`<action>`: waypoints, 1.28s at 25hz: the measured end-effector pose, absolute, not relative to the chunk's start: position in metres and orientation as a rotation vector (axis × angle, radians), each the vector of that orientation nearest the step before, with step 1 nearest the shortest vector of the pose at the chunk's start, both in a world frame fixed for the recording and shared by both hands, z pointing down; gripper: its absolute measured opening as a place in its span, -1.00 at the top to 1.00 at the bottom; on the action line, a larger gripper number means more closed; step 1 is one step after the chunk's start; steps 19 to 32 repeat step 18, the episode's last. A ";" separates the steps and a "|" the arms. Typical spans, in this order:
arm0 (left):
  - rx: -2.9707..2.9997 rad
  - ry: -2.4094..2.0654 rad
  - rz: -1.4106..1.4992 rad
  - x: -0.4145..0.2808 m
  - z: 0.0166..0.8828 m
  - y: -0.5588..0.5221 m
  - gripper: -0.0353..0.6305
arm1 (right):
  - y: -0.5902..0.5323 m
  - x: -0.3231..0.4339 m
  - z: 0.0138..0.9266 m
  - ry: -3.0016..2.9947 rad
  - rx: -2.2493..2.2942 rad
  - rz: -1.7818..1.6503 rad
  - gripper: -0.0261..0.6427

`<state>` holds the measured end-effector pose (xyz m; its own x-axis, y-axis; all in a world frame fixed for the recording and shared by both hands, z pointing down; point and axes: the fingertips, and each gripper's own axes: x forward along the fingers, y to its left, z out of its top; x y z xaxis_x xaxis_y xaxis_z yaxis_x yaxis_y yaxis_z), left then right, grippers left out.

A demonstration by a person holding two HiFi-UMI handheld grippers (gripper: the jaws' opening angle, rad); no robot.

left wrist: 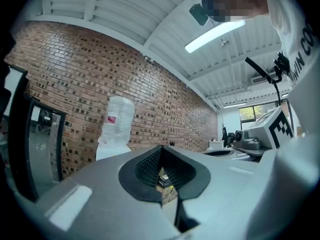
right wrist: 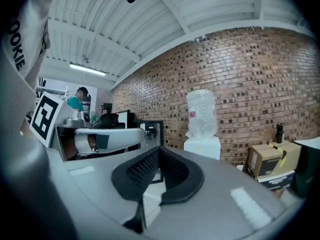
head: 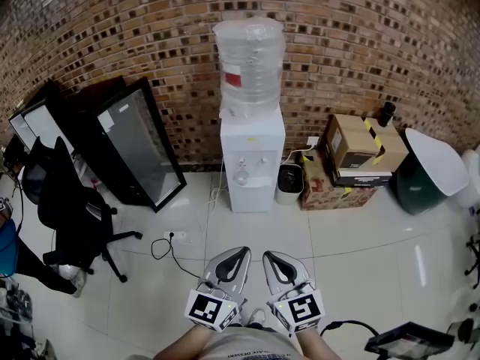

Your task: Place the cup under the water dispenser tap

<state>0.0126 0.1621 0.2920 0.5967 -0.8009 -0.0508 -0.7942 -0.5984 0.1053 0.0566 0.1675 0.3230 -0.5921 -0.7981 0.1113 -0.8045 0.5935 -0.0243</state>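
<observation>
The white water dispenser (head: 252, 156) stands against the brick wall with a clear bottle on top. A small pale round thing (head: 241, 177) sits in its tap niche; I cannot tell whether it is a cup. My left gripper (head: 241, 253) and right gripper (head: 270, 256) are side by side low in the head view, some way in front of the dispenser, both pointing at it. Each is shut with nothing between the jaws. The dispenser (left wrist: 117, 130) shows left of the left gripper (left wrist: 161, 148), and the dispenser (right wrist: 202, 129) shows right of the right gripper (right wrist: 159, 148).
A black glass-door cabinet (head: 136, 145) leans on the wall at left, with an office chair (head: 73, 217) before it. A small bin (head: 289, 184), cardboard boxes (head: 354, 154) and a green-and-white tub (head: 427, 172) stand right of the dispenser. A cable (head: 174, 240) lies on the tiled floor.
</observation>
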 end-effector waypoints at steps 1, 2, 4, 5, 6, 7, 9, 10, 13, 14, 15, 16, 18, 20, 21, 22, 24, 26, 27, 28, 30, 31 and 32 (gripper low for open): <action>2.741 -1.371 -0.146 0.010 0.292 0.162 0.89 | 0.168 0.054 0.322 -2.722 1.375 0.103 0.91; 2.742 -1.368 -0.149 0.008 0.292 0.163 0.89 | 0.169 0.051 0.321 -2.721 1.378 0.096 0.91; 2.749 -1.356 -0.158 0.005 0.294 0.166 0.89 | 0.172 0.048 0.319 -2.720 1.388 0.094 0.91; 2.753 -1.349 -0.163 0.004 0.294 0.167 0.89 | 0.173 0.046 0.318 -2.721 1.391 0.098 0.91; 2.756 -1.344 -0.167 0.003 0.294 0.169 0.89 | 0.175 0.045 0.318 -2.721 1.392 0.100 0.91; 2.757 -1.342 -0.168 0.002 0.292 0.170 0.89 | 0.176 0.044 0.319 -2.717 1.392 0.102 0.91; 2.761 -1.335 -0.168 0.001 0.290 0.171 0.89 | 0.177 0.042 0.320 -2.705 1.392 0.104 0.91; 2.766 -1.329 -0.169 0.002 0.291 0.171 0.89 | 0.177 0.040 0.319 -2.709 1.391 0.103 0.91; 2.770 -1.322 -0.172 0.001 0.290 0.174 0.89 | 0.180 0.037 0.320 -2.715 1.387 0.097 0.91; 2.770 -1.321 -0.170 0.001 0.291 0.174 0.89 | 0.180 0.037 0.321 -2.713 1.387 0.097 0.91; 2.770 -1.319 -0.169 0.001 0.292 0.174 0.89 | 0.181 0.037 0.322 -2.710 1.388 0.097 0.91; 2.770 -1.316 -0.169 0.001 0.293 0.174 0.89 | 0.181 0.037 0.323 -2.707 1.391 0.097 0.91; 2.772 -1.311 -0.169 0.000 0.295 0.175 0.89 | 0.181 0.038 0.323 -2.697 1.400 0.101 0.91; 2.772 -1.311 -0.169 0.000 0.295 0.175 0.89 | 0.181 0.038 0.323 -2.697 1.400 0.101 0.91; 2.772 -1.311 -0.169 0.000 0.295 0.175 0.89 | 0.181 0.038 0.323 -2.697 1.400 0.101 0.91; 2.772 -1.311 -0.169 0.000 0.295 0.175 0.89 | 0.181 0.038 0.323 -2.697 1.400 0.101 0.91; 2.772 -1.311 -0.169 0.000 0.295 0.175 0.89 | 0.181 0.038 0.323 -2.697 1.400 0.101 0.91; 2.772 -1.311 -0.169 0.000 0.295 0.175 0.89 | 0.181 0.038 0.323 -2.697 1.400 0.101 0.91; 2.772 -1.311 -0.169 0.000 0.295 0.175 0.89 | 0.181 0.038 0.323 -2.697 1.400 0.101 0.91; 2.772 -1.311 -0.169 0.000 0.295 0.175 0.89 | 0.181 0.038 0.323 -2.697 1.400 0.101 0.91; 2.772 -1.311 -0.169 0.000 0.295 0.175 0.89 | 0.181 0.038 0.323 -2.697 1.400 0.101 0.91; 2.772 -1.311 -0.169 0.000 0.295 0.175 0.89 | 0.181 0.038 0.323 -2.697 1.400 0.101 0.91; 2.772 -1.311 -0.169 0.000 0.295 0.175 0.89 | 0.181 0.038 0.323 -2.697 1.400 0.101 0.91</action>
